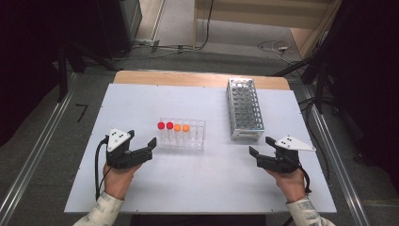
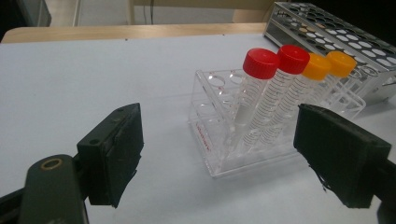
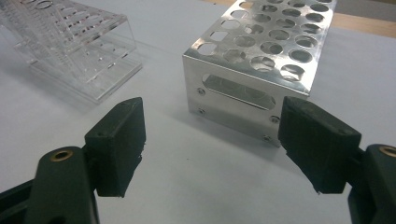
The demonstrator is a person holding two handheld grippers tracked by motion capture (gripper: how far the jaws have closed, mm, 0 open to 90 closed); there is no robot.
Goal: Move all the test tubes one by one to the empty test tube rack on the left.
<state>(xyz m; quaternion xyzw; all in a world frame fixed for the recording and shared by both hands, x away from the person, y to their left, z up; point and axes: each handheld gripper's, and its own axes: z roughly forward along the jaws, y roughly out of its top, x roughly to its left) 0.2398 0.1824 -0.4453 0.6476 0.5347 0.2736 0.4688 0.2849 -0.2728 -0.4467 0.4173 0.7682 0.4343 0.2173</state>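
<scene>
Left gripper view: left gripper (image 2: 219, 154) jaws wide, facing clear rack (image 2: 243, 140).

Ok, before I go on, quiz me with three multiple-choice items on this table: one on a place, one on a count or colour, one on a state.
1. Where does the metal rack stand relative to the clear rack?
A. To its right, farther back
B. To its left
C. Stacked on top of it

2. How many capped tubes stand in the clear rack?
A. Two
B. Four
C. Six

3. How are the jaws of the left gripper?
A. Shut on a red-capped tube
B. Shut on nothing
C. Open, holding nothing

Answers: 1 A, the high view shows it right of the clear rack and farther back. 2 B, two red caps and two orange caps. 3 C, the left gripper view shows bare table between the jaws.
</scene>
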